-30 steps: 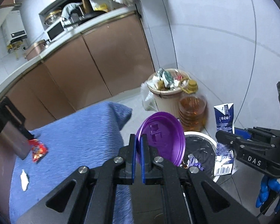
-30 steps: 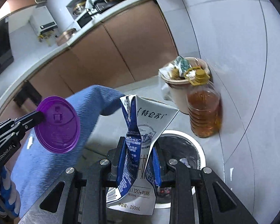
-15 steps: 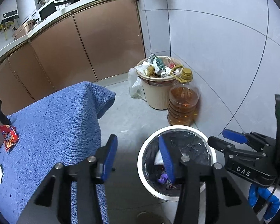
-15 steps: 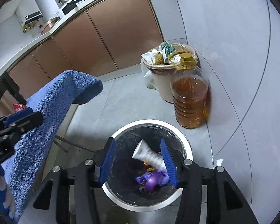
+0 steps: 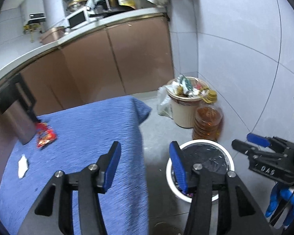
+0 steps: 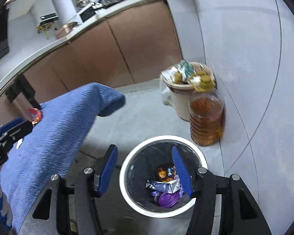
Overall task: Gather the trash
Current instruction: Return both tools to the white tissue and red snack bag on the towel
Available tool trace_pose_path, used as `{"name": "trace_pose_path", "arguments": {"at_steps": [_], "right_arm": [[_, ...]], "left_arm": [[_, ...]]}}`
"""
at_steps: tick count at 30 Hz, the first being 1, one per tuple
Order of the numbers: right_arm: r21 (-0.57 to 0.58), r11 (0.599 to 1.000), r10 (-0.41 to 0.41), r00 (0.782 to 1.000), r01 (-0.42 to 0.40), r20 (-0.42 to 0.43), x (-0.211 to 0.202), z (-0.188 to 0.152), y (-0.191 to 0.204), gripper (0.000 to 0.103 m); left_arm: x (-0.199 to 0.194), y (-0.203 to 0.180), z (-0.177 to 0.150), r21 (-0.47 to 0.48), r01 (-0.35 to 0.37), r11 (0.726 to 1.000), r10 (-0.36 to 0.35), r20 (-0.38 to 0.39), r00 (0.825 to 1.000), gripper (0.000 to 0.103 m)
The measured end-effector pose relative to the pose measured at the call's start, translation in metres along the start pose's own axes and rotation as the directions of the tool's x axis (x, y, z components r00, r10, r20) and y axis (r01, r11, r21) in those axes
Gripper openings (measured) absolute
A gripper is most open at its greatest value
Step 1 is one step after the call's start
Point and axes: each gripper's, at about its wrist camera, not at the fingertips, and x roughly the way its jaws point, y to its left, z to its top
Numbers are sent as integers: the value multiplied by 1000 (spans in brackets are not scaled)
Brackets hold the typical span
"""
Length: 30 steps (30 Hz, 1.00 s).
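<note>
A white trash bin [image 6: 127, 184] with a black liner stands on the floor; it also shows in the left wrist view [image 5: 170, 176]. Inside lie a purple lid [image 6: 167, 198], a crushed blue milk carton [image 6: 162, 186] and snack wrappers [image 6: 165, 172]. My right gripper [image 6: 145, 168] is open and empty above the bin. My left gripper [image 5: 146, 165] is open and empty, over the edge of the blue cloth table [image 5: 84, 129]. A red snack wrapper [image 5: 46, 135] and a white paper scrap [image 5: 22, 165] lie on the cloth at the left.
A full beige bin [image 6: 183, 101] and a jug of amber oil [image 6: 205, 121] stand by the tiled wall. Brown kitchen cabinets [image 5: 111, 58] run behind. A dark metal object [image 5: 19, 117] stands at the table's left. The right gripper appears at the right in the left view [image 5: 264, 154].
Both grippers opened and dropped the purple lid and the milk carton into the white bin. The left gripper has since swung back toward the blue table.
</note>
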Motion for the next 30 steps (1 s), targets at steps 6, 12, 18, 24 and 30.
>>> {"name": "trace_pose_path", "arguments": {"at_steps": [6, 12, 18, 24, 30], "right_arm": [[-79, 996, 43, 997, -38, 58, -31, 8, 44, 61], [-158, 985, 91, 991, -74, 102, -60, 11, 94, 63], [-234, 968, 124, 984, -91, 130, -82, 13, 137, 63], [-304, 949, 130, 982, -82, 139, -98, 11, 176, 64], [-351, 934, 128, 982, -73, 137, -104, 3, 208, 66]], "left_arm": [[-42, 41, -19, -61, -76, 995, 78, 32, 996, 52], [-78, 81, -36, -148, -120, 982, 129, 49, 990, 53], [-112, 117, -54, -219, -152, 964, 175, 93, 980, 53], [-137, 148, -74, -289, -164, 943, 205, 119, 971, 53], [-155, 178, -97, -357, -177, 917, 234, 125, 964, 53]]}}
